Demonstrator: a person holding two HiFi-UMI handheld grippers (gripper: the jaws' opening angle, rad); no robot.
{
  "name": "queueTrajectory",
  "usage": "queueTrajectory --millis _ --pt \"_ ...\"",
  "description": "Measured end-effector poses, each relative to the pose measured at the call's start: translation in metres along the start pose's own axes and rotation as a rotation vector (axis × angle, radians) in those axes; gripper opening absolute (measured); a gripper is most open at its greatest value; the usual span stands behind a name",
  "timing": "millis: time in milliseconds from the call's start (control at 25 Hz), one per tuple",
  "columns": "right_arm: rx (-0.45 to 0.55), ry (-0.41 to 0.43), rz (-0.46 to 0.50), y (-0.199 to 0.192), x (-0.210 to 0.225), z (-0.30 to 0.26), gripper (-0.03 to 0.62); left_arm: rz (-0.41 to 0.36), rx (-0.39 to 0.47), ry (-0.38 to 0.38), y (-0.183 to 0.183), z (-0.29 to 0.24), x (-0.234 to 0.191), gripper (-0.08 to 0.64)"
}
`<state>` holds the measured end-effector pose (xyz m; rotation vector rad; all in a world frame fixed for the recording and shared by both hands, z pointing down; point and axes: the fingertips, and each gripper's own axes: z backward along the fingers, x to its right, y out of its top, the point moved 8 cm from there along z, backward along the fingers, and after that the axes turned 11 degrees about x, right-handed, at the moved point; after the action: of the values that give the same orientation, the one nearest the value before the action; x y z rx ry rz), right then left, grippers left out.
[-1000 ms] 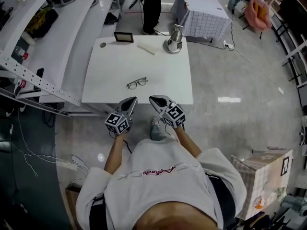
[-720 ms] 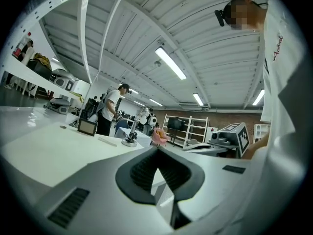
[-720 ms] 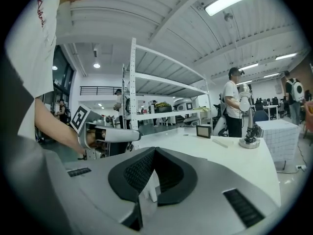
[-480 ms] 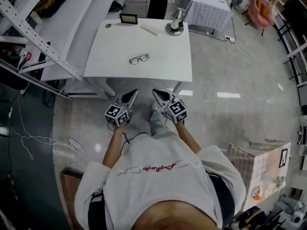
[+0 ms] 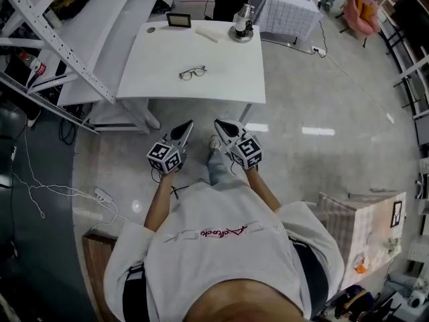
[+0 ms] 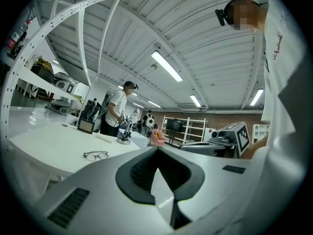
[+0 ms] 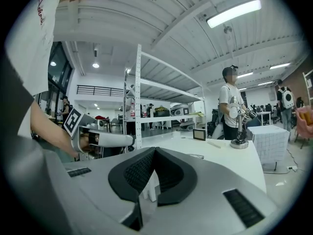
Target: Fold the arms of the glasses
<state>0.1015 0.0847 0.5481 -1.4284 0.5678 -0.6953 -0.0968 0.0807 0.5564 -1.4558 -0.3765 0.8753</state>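
You stand off from the table, both claws pressed together and empty.
Your left gripper [image 5: 187, 125] and right gripper [image 5: 218, 123] are side by side over the floor, each with its tips touching and nothing between them. The glasses [image 5: 192, 73] lie near the middle of the white table [image 5: 221, 79], well apart from both.

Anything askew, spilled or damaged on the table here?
Nothing stands out. The glasses lie flat near the middle of the white table; the left gripper and right gripper are short of it, shut and empty.
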Motion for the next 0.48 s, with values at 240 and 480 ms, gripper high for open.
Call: queueTrajectory --millis 240,480 --pt "0.002 0.006 0.006 0.003 -0.006 0.007 0.018 0.004 -0.006 0.006 -0.002 0.008 0.007 0.029" --pt "-0.003 0.02 0.023 0.003 -0.009 0.003 0.018 -0.002 -0.009 0.022 -0.003 0.016 0.007 0.029"
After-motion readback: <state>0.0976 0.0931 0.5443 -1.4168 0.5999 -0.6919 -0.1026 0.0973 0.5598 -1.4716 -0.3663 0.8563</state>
